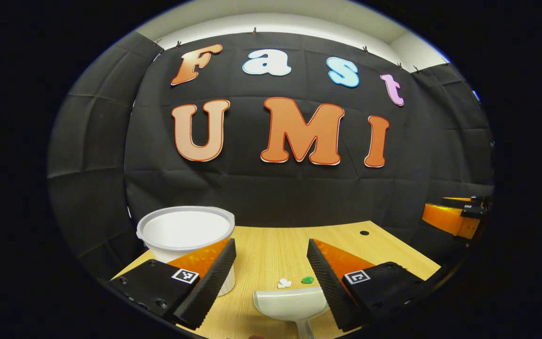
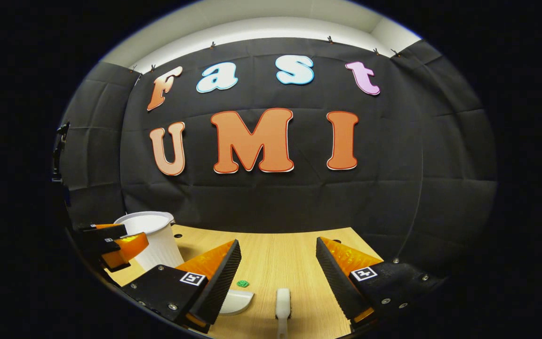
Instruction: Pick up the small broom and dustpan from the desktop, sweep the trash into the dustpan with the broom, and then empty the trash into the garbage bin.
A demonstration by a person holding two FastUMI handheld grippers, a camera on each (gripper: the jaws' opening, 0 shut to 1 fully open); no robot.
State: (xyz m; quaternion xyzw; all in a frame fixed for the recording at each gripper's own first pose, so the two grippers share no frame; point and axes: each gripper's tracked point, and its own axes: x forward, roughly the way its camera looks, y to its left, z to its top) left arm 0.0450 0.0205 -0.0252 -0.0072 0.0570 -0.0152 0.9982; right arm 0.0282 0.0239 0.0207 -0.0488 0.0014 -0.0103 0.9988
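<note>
A white dustpan (image 1: 290, 303) lies on the wooden desktop (image 1: 275, 240) just below my left gripper (image 1: 271, 245), which is open and holds nothing. Beyond the pan's lip lie a white scrap (image 1: 284, 283) and a green scrap (image 1: 307, 279). In the right gripper view a small white broom (image 2: 282, 301) lies on the desktop between the fingers of my right gripper (image 2: 278, 245), open and above it. The dustpan (image 2: 238, 301) edge and the green scrap (image 2: 243, 283) show left of the broom. A white garbage bin (image 1: 186, 230) stands upright at the left.
The bin (image 2: 151, 242) stands near the desktop's (image 2: 275, 263) back left corner, with the left gripper (image 2: 111, 247) in front of it. The right gripper (image 1: 454, 219) hangs off the desktop's right edge. A small hole (image 1: 364, 233) sits near the back edge.
</note>
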